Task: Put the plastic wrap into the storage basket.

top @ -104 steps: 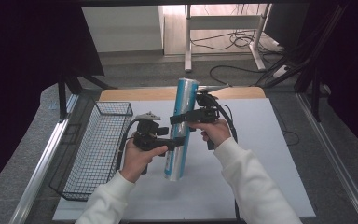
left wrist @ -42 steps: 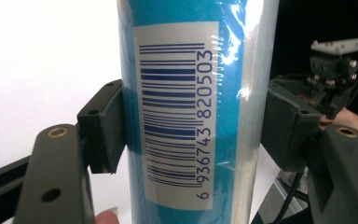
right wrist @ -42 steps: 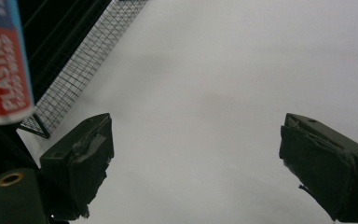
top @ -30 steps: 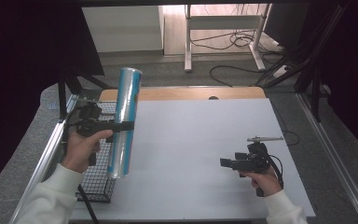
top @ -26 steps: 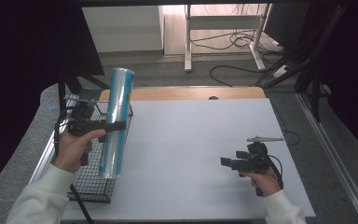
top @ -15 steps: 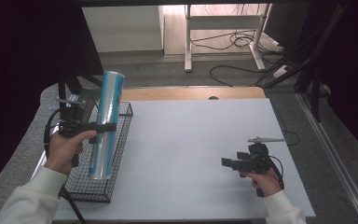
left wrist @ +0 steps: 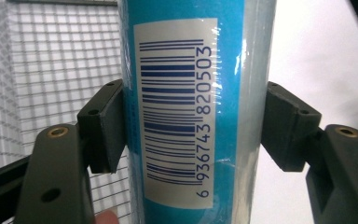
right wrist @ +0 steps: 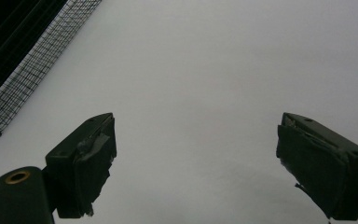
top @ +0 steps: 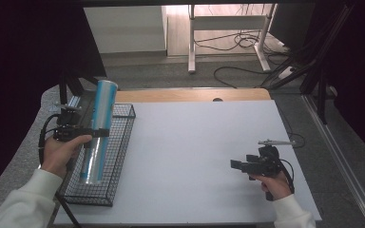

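Since 3.5 s ago, when both grippers met at the blue tube over the middle of the table, the left gripper point(top: 91, 133) has carried the blue tube point(top: 98, 130) off to the table's left side, and over the last 1 s it has brought it from the basket's right wall to a spot above the wire basket point(top: 123, 137). That gripper is clamped on the tube about midway along its length; in the left gripper view its 2 jaws press the tube's flanks, with a white barcode label point(left wrist: 178, 116) facing the camera and the basket's mesh behind at the left. From the high view the tube stands nearly upright, leaning slightly, its lower end inside the basket's outline; whether it touches the mesh floor cannot be told. The left hand point(top: 62, 154) grips the handle, a white sleeve point(top: 24, 202) behind it. At the near right of the white table point(top: 195, 142) the right gripper point(top: 235, 165) is held low in the right hand point(top: 276, 183), where it has stayed for the last 1 s. Its jaws are spread wide with nothing between them, and the right gripper view looks down on bare table with a corner of the basket at upper left
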